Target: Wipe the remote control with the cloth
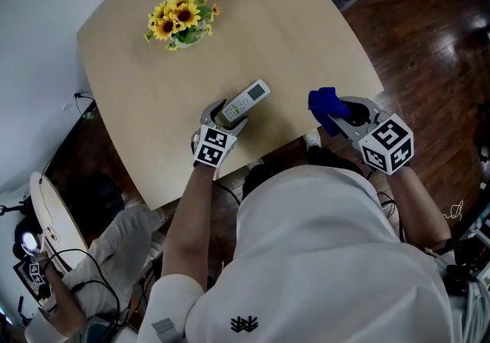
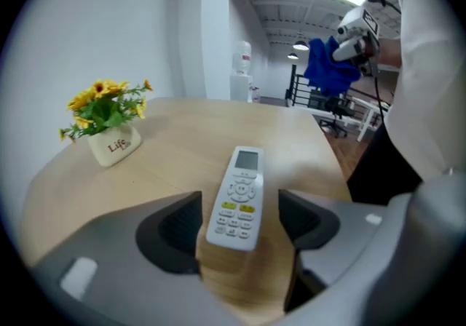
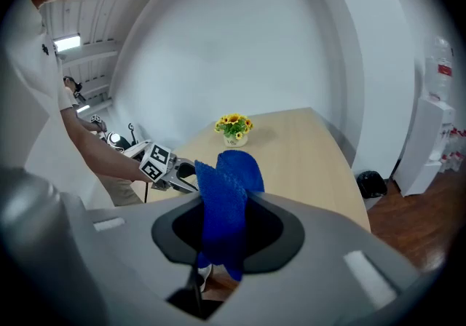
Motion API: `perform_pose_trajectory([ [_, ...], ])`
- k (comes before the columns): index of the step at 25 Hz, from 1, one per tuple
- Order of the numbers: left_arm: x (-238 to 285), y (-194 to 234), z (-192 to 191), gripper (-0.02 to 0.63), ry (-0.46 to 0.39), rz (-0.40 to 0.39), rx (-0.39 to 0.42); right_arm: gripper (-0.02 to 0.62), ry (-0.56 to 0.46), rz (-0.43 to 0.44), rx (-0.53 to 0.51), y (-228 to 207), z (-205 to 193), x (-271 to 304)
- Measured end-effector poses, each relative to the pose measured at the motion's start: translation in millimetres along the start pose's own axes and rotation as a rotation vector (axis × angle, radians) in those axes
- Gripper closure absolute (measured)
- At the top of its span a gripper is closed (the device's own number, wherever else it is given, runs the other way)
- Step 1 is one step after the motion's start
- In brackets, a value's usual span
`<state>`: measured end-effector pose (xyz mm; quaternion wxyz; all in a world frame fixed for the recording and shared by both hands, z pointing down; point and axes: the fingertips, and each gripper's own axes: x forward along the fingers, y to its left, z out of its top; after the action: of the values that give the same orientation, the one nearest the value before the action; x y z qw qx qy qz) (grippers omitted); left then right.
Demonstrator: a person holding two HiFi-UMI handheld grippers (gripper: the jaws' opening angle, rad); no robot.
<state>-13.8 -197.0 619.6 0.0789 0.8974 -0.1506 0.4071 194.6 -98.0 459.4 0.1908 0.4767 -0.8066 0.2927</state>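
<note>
A white rectangular plastic remote control (image 1: 246, 100) (image 2: 237, 199) lies face up near the front edge of a pale wooden table (image 1: 268, 35), with its keypad end between the spread jaws of the left hand-held gripper (image 1: 227, 118) (image 2: 239, 223). Neither pad appears to press on its sides: there is a clear gap on one side and a narrow one on the other. The table, not the gripper, seems to bear the remote control. This probably leaves its face free for wiping while the jaws stay close enough to steady it.

The right hand-held gripper (image 1: 337, 113) (image 3: 227, 226) hangs in the air off the table's near corner, well apart from the remote control. Its jaws pinch a folded blue terry cloth (image 1: 325, 104) (image 3: 226, 193), and a loose flap stands up beyond the tips, which looks like the wiping surface.

The long axis of the remote control runs away from the person. The small display end points toward the middle of the table and slants right in the head view, while the button end faces the person. A bunch of yellow sunflowers in a small white pot (image 1: 181, 18) (image 2: 113, 146) sits well clear at the far left.
</note>
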Motion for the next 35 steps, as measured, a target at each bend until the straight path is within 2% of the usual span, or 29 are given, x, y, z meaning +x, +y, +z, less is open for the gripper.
perform_pose_trajectory([
  [7, -71.9, -41.1, 27.6, 0.272, -0.194, 0.148, -0.410, 0.506, 0.042, 0.149, -0.049, -17.6, -15.7, 10.4],
  [11, -102.8, -87.0, 30.3, 0.272, -0.216, 0.240, -0.530, 0.506, 0.086, 0.291, -0.108, -13.0, -33.9, 28.1],
  [14, -112.4, -118.8, 38.8, 0.273, -0.235, 0.245, -0.577, 0.506, 0.113, 0.333, -0.140, -7.8, -47.2, 40.6],
  [16, -114.6, -132.3, 43.7, 0.273, -0.246, 0.222, -0.576, 0.506, 0.118, 0.325, -0.154, -1.7, -50.3, 45.8],
  [20, -121.7, -153.6, 47.7, 0.273, -0.284, 0.194, -0.522, 0.506, 0.078, 0.313, -0.196, 22.4, -49.5, 38.0],
  [25, -154.7, -201.2, 42.2, 0.276, -0.394, 0.180, -0.444, 0.506, 0.043, 0.256, -0.250, 61.0, -79.1, -0.7],
  [28, -196.2, -245.2, 15.3, 0.293, -0.441, 0.153, -0.417, 0.506, 0.019, 0.209, -0.237, 111.7, -116.9, -30.7],
  [32, -258.9, -293.5, -10.3, 0.304, -0.523, 0.111, -0.358, 0.506, -0.044, 0.135, -0.154, 186.1, -154.7, -75.5],
  [35, -291.9, -331.1, -38.5, 0.304, -0.553, 0.056, -0.335, 0.506, -0.038, 0.105, -0.127, 238.6, -188.9, -106.8],
])
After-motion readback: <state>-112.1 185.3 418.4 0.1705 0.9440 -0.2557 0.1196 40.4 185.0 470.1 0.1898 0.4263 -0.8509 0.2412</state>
